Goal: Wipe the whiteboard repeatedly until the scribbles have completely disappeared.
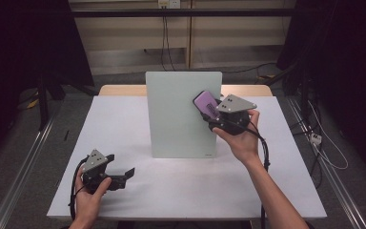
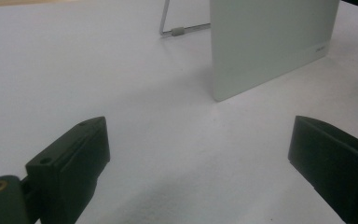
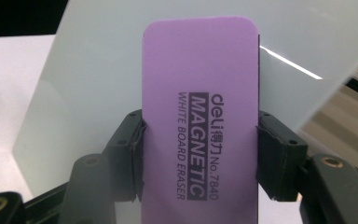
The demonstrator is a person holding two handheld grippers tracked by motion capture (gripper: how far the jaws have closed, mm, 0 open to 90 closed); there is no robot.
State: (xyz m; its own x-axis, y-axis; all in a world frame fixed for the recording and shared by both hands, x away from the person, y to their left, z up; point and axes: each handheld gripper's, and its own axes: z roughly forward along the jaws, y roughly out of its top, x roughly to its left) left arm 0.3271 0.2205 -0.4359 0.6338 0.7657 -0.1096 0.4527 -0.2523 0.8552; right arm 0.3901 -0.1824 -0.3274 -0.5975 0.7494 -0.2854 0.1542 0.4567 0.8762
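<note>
Nearest you, your left gripper (image 1: 116, 177) rests low over the white table surface (image 1: 124, 124) at the front left, its jaws standing wide apart with nothing between them. It is well away from the work, so little can go wrong there unless you swing it in carelessly.

Farther out, your right gripper (image 1: 213, 111) has its jaws clamped on the long edges of a flat purple rectangular whiteboard eraser with rounded corners and black printed lettering (image 3: 200, 126). The grip sits on the lower half of the eraser, so most of its length sticks out past the pads; pressing the free end hard could lever it and twist it in the jaws or pull it out.

Beyond that stands the pale, glossy upright whiteboard with rounded corners (image 1: 176, 114), propped on a thin wire stand (image 2: 168, 28) seen in the left gripper view. The eraser is held at the board's upper right edge, seemingly against or just off its face; I cannot tell which. A push high up looks the likeliest trouble: the light board could slide back on the smooth table or tip over its stand. Wiping sideways off the edge could also let the eraser catch on the rim.
</note>
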